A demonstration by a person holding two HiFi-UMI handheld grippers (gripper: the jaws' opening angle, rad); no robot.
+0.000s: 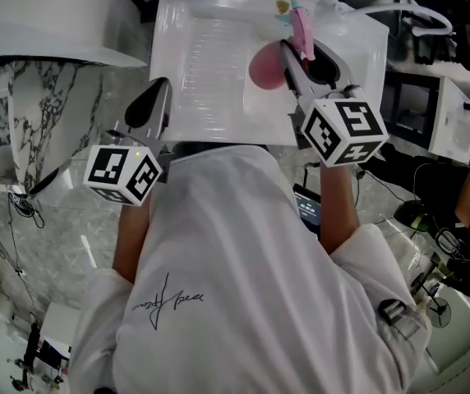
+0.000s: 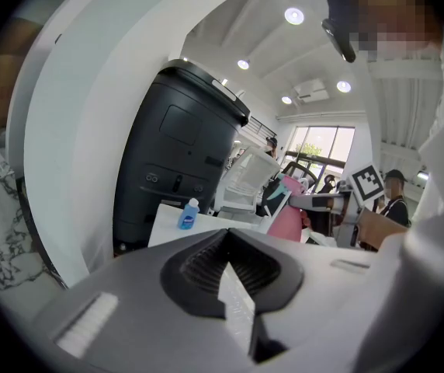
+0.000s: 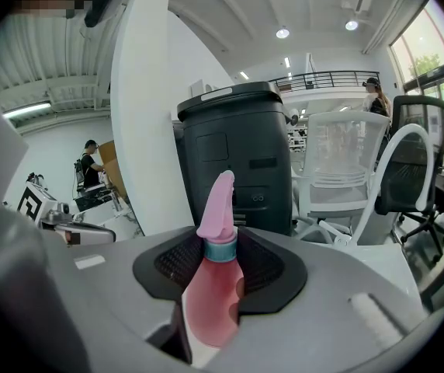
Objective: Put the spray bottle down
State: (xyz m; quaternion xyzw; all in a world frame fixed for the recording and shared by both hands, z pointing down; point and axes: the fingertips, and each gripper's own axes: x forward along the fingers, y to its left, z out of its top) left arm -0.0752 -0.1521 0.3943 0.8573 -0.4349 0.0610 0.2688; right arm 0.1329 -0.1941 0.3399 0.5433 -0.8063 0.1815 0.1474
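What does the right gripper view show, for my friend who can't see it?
The right gripper is closed on a pink spray bottle with a teal collar, its nozzle pointing up. Behind it stand a black bin and a white chair.

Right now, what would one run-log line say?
right claw: shut on pink bottle | left claw: shut, empty | bottle: held over white table, not set down

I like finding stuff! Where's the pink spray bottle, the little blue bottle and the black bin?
pink spray bottle (image 3: 214,301), right gripper view, its body.
little blue bottle (image 2: 188,219), left gripper view, its body.
black bin (image 2: 177,154), left gripper view, its front.
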